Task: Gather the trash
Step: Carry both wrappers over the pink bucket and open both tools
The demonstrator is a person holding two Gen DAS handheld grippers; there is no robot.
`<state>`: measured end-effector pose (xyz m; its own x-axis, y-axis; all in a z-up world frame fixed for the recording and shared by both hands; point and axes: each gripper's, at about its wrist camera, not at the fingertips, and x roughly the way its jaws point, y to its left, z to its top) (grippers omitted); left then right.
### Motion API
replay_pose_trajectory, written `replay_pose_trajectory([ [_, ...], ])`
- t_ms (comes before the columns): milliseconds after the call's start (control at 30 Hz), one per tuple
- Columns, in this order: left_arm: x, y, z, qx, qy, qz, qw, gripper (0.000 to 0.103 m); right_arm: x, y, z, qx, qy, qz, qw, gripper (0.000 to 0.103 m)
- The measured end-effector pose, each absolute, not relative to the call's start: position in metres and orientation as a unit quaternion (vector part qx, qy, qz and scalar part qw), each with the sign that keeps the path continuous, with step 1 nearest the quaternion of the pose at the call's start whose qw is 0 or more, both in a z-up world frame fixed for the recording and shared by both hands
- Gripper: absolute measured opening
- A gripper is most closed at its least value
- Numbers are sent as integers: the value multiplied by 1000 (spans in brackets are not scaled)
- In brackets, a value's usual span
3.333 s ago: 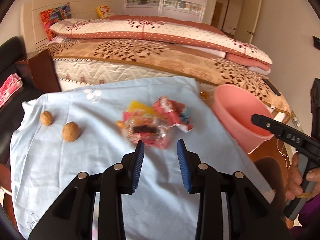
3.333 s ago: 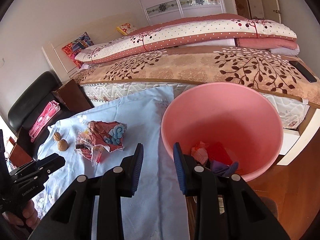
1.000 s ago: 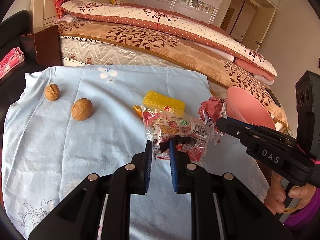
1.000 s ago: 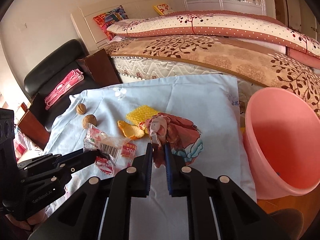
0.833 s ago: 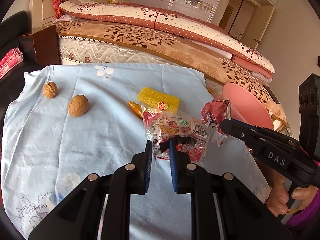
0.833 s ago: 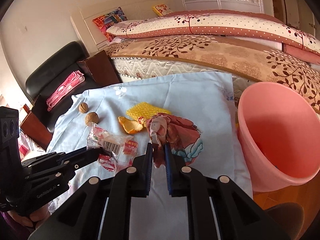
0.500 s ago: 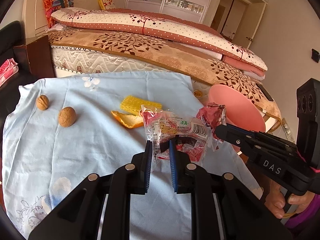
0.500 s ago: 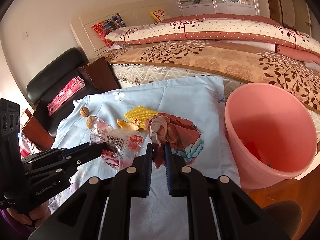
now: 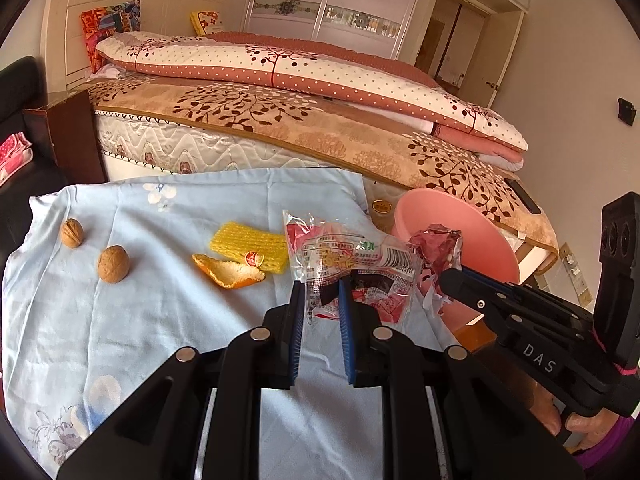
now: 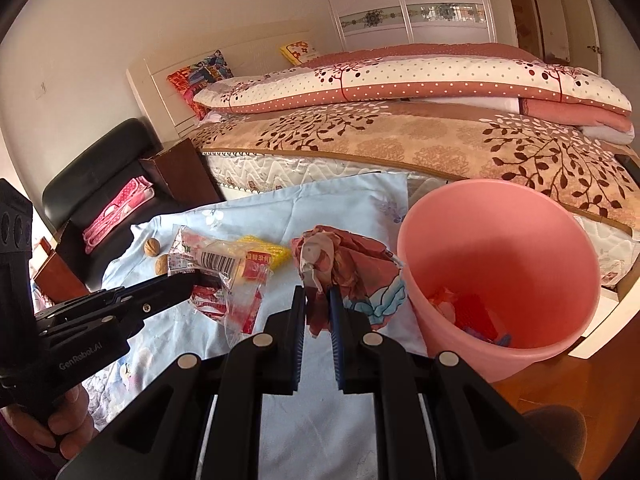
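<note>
- Left wrist view: my left gripper (image 9: 320, 300) is clamped on a clear wrapper (image 9: 352, 264) with a barcode. The fingers pinch its lower edge, and the rest stands up above the tips, lifted off the blue cloth (image 9: 160, 320).
- The print on the wrapper is too crumpled for me to read, and the pinched edge is hidden between the pads.
- Behind the wrapper on the cloth lie a yellow foam net (image 9: 250, 246) and an orange peel (image 9: 228, 274), touching each other. Two walnuts (image 9: 113, 269) sit well apart to the left.
- The right gripper (image 9: 450, 280) enters from the right holding a crumpled red wrapper (image 9: 436, 246). It covers part of the pink bin (image 9: 492, 248); the bin's inside is out of sight here.
- Right wrist view: my right gripper (image 10: 318, 308) is closed narrow on the red wrapper (image 10: 348, 268), which bunches up above the fingertips, just left of the bin (image 10: 500, 272).
- The bin's rim sits just beside the wrapper; scraps at its bottom are red and blue, but I cannot tell what they are.
- The left gripper (image 10: 188, 284) comes in from the left with the clear wrapper (image 10: 224, 276), which hides most of the net (image 10: 268, 254). The peel I cannot see; the walnuts (image 10: 152, 247) peek out behind.
</note>
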<state>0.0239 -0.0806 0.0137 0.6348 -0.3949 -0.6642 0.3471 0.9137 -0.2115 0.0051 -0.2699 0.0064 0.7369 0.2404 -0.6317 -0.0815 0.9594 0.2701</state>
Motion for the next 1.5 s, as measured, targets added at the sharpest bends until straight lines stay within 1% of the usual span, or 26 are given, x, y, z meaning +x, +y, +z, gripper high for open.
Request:
replay_pose_trajectory([
  [600,36,-123,17,-27,371,-208,905,16,-2,-312,11,125,320,41,938,11],
  [867,40,-135,18,-28,372,-213,903,16,-4,-328,10,137,314,23,939,11],
  [1500,52,-190,15,1,378,-237,895,16,-6,-385,0,170,306,-40,936,11],
])
